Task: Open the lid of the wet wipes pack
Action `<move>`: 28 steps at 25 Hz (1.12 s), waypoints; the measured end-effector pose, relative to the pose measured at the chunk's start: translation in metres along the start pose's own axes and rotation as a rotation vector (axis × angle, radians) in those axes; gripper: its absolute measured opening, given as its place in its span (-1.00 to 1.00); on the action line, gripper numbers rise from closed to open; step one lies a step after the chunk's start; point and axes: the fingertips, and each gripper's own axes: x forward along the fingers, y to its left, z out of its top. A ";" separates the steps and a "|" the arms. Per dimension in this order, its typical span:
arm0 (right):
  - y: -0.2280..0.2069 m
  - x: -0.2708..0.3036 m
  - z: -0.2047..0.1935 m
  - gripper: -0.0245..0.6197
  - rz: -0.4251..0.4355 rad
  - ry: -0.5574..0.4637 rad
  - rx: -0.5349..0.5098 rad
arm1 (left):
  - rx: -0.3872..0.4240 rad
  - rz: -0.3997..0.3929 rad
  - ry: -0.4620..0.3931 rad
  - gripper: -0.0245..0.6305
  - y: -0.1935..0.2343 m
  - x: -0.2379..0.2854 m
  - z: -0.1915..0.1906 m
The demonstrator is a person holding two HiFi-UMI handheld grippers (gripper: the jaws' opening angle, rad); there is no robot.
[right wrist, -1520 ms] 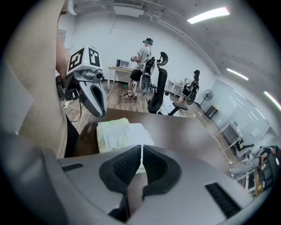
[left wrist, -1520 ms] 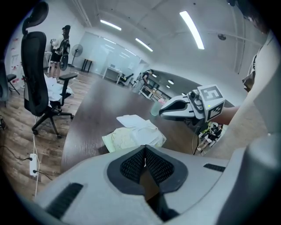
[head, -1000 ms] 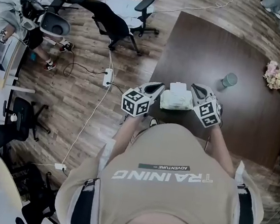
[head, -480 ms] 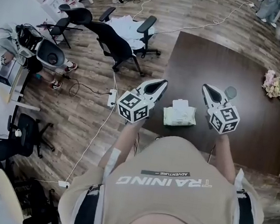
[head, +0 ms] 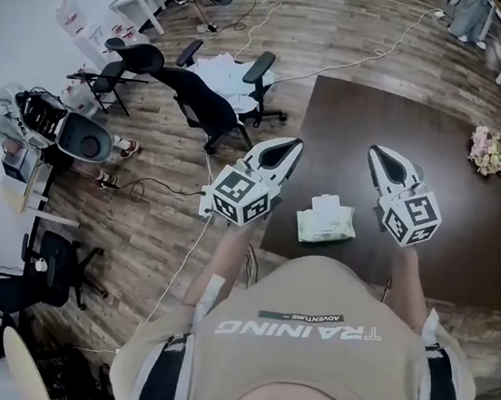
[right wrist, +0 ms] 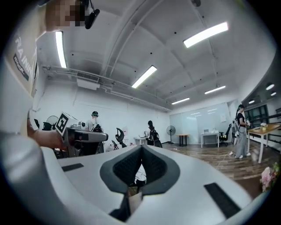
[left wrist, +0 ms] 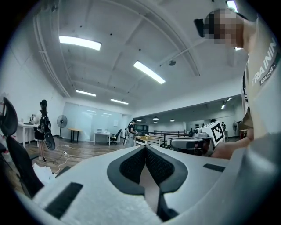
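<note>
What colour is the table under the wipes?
The table is dark brown, clearest in the head view.

table mostly bare: wide free stretch far of wipes pack and to its right. obstacles on top: pack at near edge, flower bunch at far right edge. left tool and right tool flank pack, jaws together, open lane between them. office chairs on floor left of table, well apart from tools.
</note>
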 end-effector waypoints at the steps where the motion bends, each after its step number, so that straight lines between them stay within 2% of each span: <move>1: 0.001 -0.001 0.004 -0.88 -0.005 -0.005 -0.010 | 0.013 0.004 -0.004 -0.90 0.001 0.000 0.004; 7: 0.007 -0.007 0.007 -0.88 -0.020 -0.003 -0.030 | 0.052 0.034 -0.046 -0.90 0.003 -0.003 0.017; 17: 0.014 -0.013 -0.024 -0.88 -0.032 0.070 -0.018 | -0.006 0.083 -0.015 -0.90 0.009 -0.019 -0.013; 24: 0.020 -0.012 -0.023 -0.88 -0.008 0.083 -0.041 | -0.036 0.108 -0.015 -0.90 0.014 -0.026 -0.022; 28: 0.025 -0.016 -0.022 -0.88 -0.003 0.091 -0.063 | -0.029 0.094 -0.024 -0.90 0.006 -0.026 -0.018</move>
